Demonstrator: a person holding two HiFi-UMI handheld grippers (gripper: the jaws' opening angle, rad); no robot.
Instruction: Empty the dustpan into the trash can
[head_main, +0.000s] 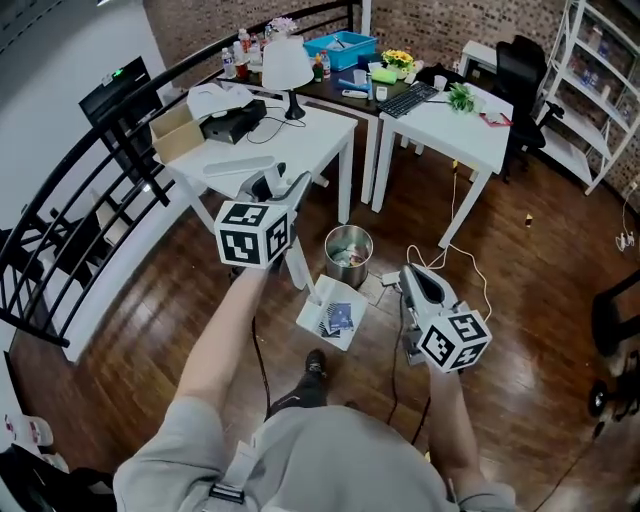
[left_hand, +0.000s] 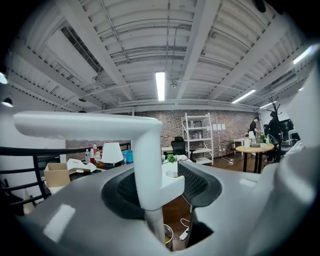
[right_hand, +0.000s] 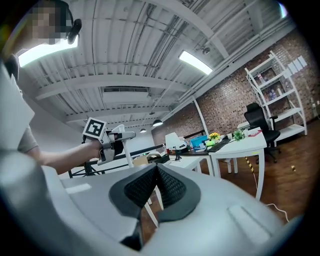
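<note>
No words or numbers can be read anywhere. The left cube (head_main: 254, 234) and the right cube (head_main: 455, 340) show only black and white square marks, with no letters on them. The white sheets (left_hand: 218, 127) on the brick wall (left_hand: 172, 125) are too small to read.

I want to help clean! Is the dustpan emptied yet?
Not yet. Done: the left gripper grips the dustpan by its handle, beside the trash can. In hand: blue litter sits in the pan. Left: tipping it into the can. The right gripper is shut and empty.
</note>
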